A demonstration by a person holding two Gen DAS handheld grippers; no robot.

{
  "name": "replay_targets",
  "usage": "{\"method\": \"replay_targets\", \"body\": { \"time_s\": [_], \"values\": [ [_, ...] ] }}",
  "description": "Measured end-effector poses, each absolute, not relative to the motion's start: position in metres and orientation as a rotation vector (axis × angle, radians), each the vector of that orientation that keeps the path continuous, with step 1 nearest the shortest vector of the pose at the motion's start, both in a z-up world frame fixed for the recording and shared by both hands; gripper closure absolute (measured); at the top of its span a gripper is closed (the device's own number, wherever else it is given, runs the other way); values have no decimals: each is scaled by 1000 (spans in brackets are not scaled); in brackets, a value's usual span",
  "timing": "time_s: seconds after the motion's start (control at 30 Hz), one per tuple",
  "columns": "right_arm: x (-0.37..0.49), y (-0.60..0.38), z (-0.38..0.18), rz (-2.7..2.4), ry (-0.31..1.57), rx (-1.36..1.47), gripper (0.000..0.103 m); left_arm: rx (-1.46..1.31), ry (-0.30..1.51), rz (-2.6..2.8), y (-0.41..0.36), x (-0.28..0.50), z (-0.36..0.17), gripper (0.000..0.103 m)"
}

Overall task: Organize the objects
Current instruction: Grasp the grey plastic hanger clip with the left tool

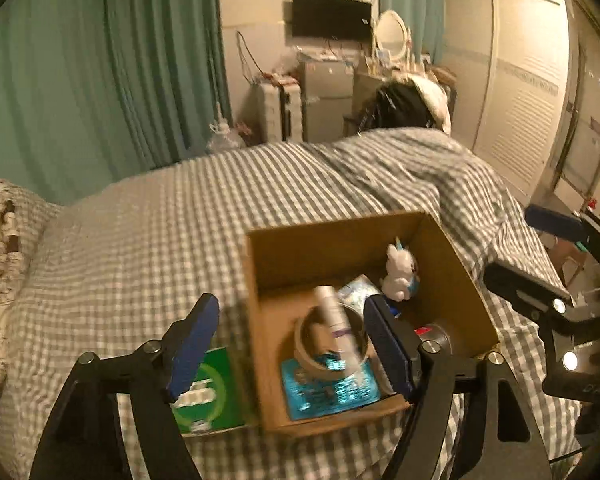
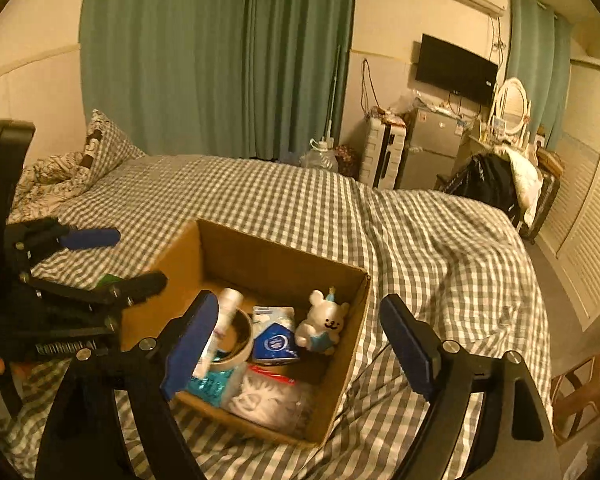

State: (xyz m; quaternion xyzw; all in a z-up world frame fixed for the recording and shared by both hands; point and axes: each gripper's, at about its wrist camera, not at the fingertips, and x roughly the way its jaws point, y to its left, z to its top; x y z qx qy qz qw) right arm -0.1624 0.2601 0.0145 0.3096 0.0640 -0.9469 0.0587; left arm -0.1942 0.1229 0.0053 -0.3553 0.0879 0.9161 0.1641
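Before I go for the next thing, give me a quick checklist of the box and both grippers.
1. Left gripper open with nothing held: ok.
2. Right gripper open with nothing held: ok.
3. Cardboard box sitting upright on the bed: ok.
4. White tube inside the box, leaning in the tape roll: ok.
5. Toy bear upright in the box: ok.
6. Green packet packed away: not ok, it lies outside the box on the bed.
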Motion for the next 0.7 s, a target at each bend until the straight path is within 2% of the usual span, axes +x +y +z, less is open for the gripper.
{"method": "replay_targets", "body": {
  "time_s": [0.07, 0.3, 0.37, 0.53, 0.7],
  "values": [
    [-150, 252, 25, -2866, 211, 910, 19, -975, 245, 2652, 106, -181, 22, 13],
    [-109, 203, 53, -2832, 252, 780, 16, -922, 193, 2778, 36, -147, 50, 11],
    [-101, 184, 52, -2811, 275, 763, 16, -934, 177, 2823, 16, -142, 47, 7],
    [-93, 144, 27, -2752, 298, 778, 16, -1007, 99, 2898, -30, -134, 21, 6],
    [-89, 110, -22, -2685, 274, 839, 16, -1124, 50, 2917, -51, -131, -32, 6]
  ]
}}
